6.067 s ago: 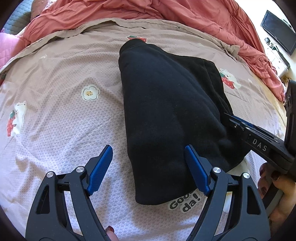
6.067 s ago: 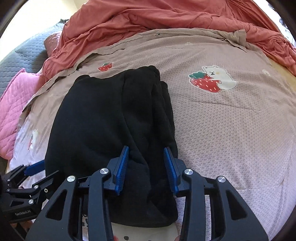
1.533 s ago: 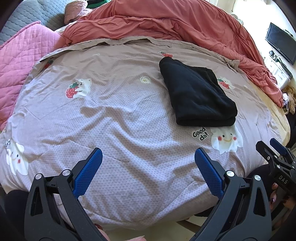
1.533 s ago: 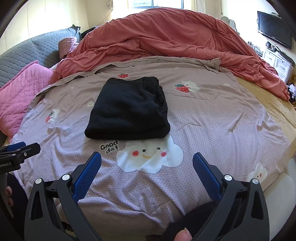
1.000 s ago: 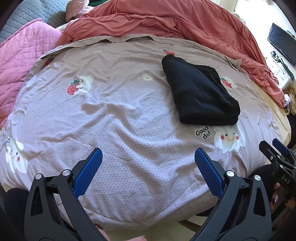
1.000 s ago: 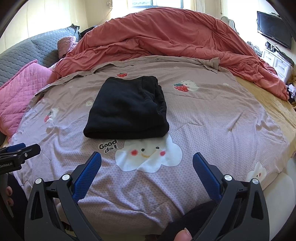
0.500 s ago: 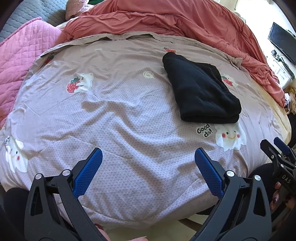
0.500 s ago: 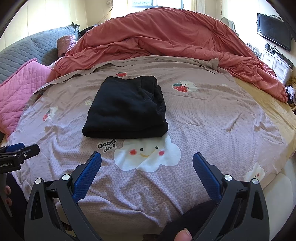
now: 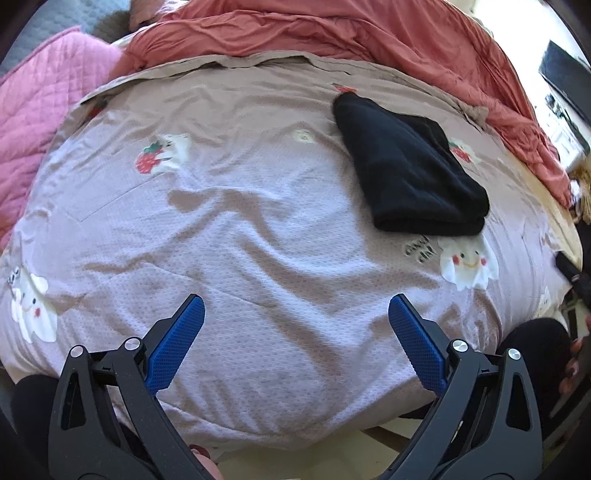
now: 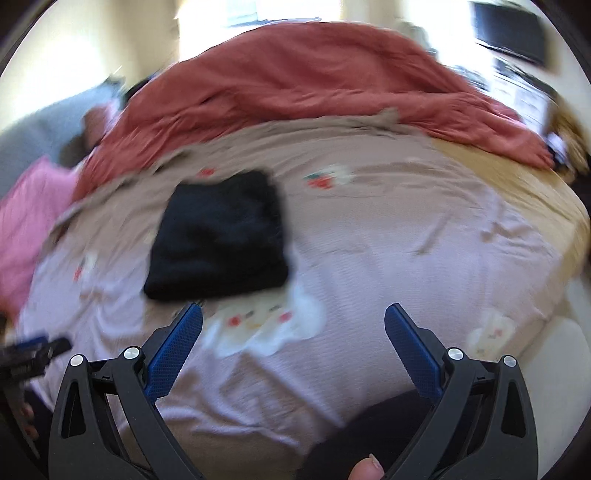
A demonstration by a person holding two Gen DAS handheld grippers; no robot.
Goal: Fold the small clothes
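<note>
A folded black garment point(image 9: 410, 166) lies flat on the mauve cartoon-print bedsheet point(image 9: 240, 229), far from both grippers. It also shows in the blurred right wrist view point(image 10: 221, 236), left of centre. My left gripper point(image 9: 295, 325) is open and empty, held back near the bed's front edge. My right gripper point(image 10: 293, 332) is open and empty, also pulled back from the garment. The tip of the left gripper shows at the left edge of the right wrist view point(image 10: 33, 350).
A rumpled coral duvet point(image 9: 332, 33) is heaped along the back of the bed. A pink quilted pillow point(image 9: 37, 103) lies at the left. A TV point(image 9: 565, 81) and white furniture stand at the right. The bed's front edge point(image 9: 295, 439) is just under the grippers.
Both grippers had let go of the garment and pulled back to the bed's edge. In the last half second the right wrist view swings and blurs; the garment stays put.
</note>
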